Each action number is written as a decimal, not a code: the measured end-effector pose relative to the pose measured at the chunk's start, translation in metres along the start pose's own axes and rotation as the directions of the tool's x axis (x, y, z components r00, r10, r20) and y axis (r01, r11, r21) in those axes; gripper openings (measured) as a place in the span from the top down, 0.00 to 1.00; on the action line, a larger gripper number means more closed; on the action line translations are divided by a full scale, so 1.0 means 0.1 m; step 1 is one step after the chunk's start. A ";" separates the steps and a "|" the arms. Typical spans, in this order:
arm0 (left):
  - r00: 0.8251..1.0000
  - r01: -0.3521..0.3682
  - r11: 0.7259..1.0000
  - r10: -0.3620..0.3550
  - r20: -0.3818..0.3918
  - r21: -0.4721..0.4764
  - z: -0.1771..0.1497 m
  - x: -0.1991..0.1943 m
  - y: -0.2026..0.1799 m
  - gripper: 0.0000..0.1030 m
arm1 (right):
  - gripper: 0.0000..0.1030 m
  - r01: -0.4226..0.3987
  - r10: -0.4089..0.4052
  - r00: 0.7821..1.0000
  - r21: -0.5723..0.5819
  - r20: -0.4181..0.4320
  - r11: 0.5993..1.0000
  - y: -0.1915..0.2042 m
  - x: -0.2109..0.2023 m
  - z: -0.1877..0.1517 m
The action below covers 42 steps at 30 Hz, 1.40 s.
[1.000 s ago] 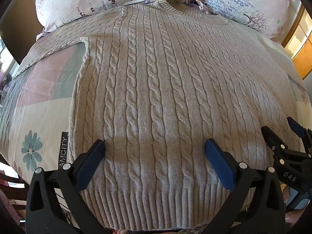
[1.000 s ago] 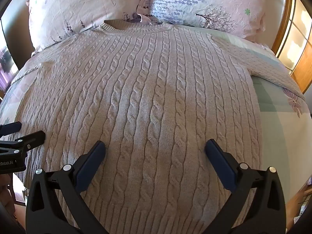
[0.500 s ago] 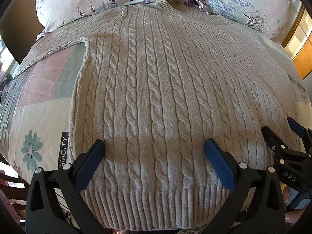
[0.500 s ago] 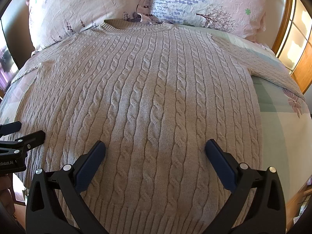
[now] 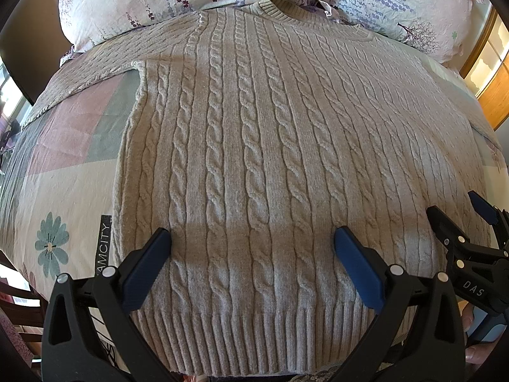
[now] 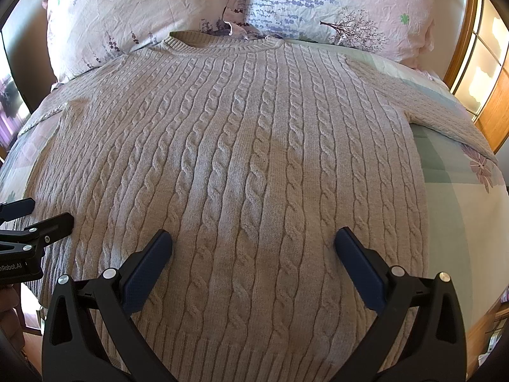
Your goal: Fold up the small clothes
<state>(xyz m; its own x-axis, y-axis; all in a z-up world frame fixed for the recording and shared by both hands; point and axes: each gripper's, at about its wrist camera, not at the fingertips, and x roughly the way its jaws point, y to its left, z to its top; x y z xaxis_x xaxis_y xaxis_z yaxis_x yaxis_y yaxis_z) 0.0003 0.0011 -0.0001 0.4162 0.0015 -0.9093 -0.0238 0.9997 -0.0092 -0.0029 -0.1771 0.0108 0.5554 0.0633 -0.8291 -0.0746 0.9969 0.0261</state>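
A beige cable-knit sweater (image 5: 254, 146) lies flat and face up on the bed, collar toward the pillows and ribbed hem toward me; it also fills the right wrist view (image 6: 241, 165). Its sleeves spread out to both sides. My left gripper (image 5: 253, 242) is open and empty, above the hem's left half. My right gripper (image 6: 253, 242) is open and empty, above the hem's right half. Each gripper shows at the edge of the other's view: the right one (image 5: 458, 213), the left one (image 6: 44, 213).
Two floral pillows (image 6: 318, 3) lie at the head of the bed. A patchwork bedsheet (image 5: 63, 172) shows left and right of the sweater. A wooden frame (image 6: 496, 108) stands at the far right.
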 end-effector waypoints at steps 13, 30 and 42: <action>1.000 0.000 1.000 0.000 0.001 0.000 0.00 0.00 0.00 0.02 | 0.01 0.000 0.000 1.000 -0.001 -0.001 1.000 0.00 0.00 0.00; 1.000 0.000 1.000 0.000 -0.002 -0.001 0.00 0.00 0.03 0.02 | 0.01 0.000 0.000 1.000 -0.001 -0.002 1.000 0.00 0.00 0.00; 1.000 -0.003 1.000 0.003 -0.009 -0.004 0.04 -0.02 0.02 0.02 | 0.01 -0.006 0.006 1.000 -0.013 -0.019 1.000 0.00 0.02 0.01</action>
<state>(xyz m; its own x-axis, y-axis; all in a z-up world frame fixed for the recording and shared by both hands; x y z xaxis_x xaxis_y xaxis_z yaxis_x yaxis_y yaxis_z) 0.0034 0.0034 0.0030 0.4078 0.0039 -0.9131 -0.0289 0.9995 -0.0087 -0.0014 -0.1769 0.0099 0.5392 0.0682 -0.8394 -0.0886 0.9958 0.0240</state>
